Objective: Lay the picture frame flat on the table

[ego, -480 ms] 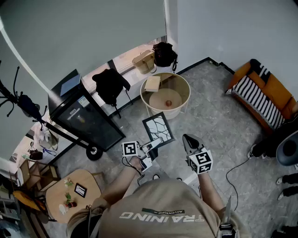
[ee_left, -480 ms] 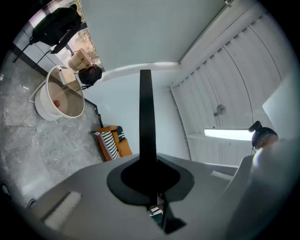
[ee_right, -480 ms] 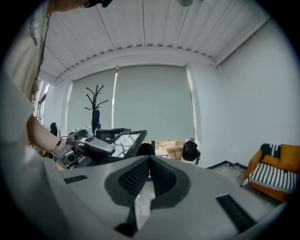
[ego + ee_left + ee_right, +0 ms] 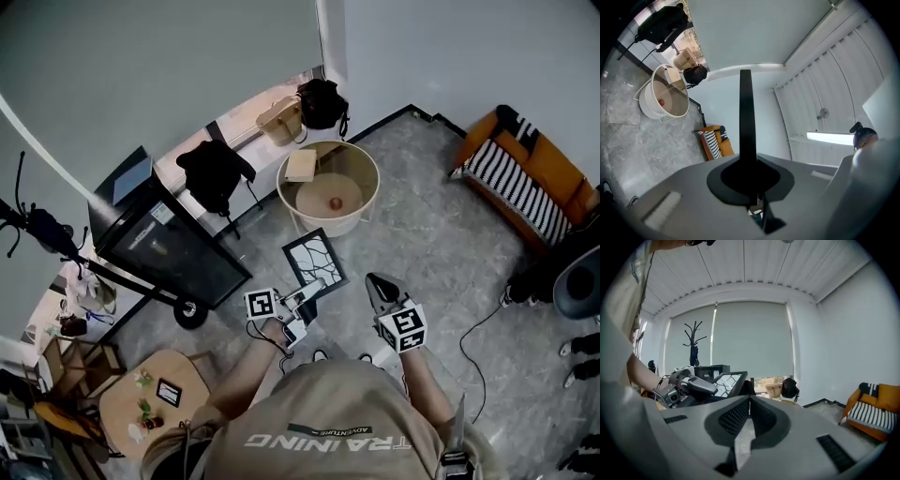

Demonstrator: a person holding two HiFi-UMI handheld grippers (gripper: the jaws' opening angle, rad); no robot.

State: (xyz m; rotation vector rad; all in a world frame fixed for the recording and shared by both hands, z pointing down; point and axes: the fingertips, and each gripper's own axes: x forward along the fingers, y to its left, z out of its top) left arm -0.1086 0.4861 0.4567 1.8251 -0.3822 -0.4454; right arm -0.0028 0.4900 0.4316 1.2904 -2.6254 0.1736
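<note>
Lounge-like room, striped orange sofa, coat stand, grey stone floor

Grey stone floor, striped orange sofa, pale walls

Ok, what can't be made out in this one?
Black picture frame: its face, left gripper view, seen edge-on.
Frame's lower edge: head view, covered by the left gripper.
Small reddish thing in the round white table: head view, too small to identify.

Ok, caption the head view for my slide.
Left gripper holds the picture frame; right gripper shut and empty beside it.
</note>
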